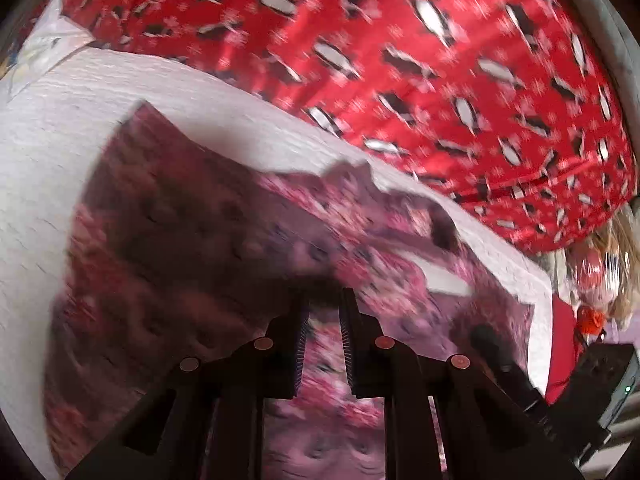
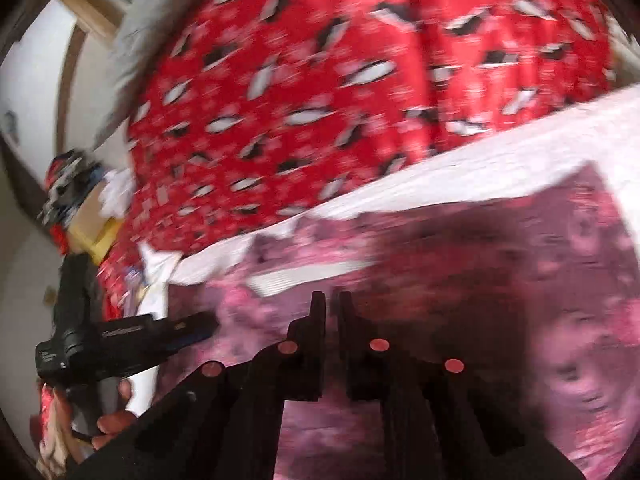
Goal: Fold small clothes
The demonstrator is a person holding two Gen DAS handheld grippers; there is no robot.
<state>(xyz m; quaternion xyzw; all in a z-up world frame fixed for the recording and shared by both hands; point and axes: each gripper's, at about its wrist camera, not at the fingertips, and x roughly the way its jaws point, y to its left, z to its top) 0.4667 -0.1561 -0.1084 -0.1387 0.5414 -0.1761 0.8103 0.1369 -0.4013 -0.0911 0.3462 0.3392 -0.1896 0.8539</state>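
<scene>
Well, from where I stand the red penguin-print blanket (image 1: 440, 60) fills the back of the scene, and on it lies a white textured cloth (image 1: 48, 184), and on that the pink floral garment (image 1: 180, 240) being folded. It looks to me like mid-fold: the far edge of the garment lies fairly straight in the right wrist view, but a rumpled bit still sticks up along the edge nearest the blanket, and a pale strip, perhaps a label or lining, shows across the middle. So I would judge one fold under way and at least a smoothing and another fold left, though the blur makes this unsure. The left gripper (image 1: 325, 300) has its jaws at a narrow gap, with pink fabric showing between them; whether it pinches the cloth I cannot tell. The right gripper (image 2: 329, 300) is nearly closed, low over the garment, and whether cloth is caught there is equally unclear.
</scene>
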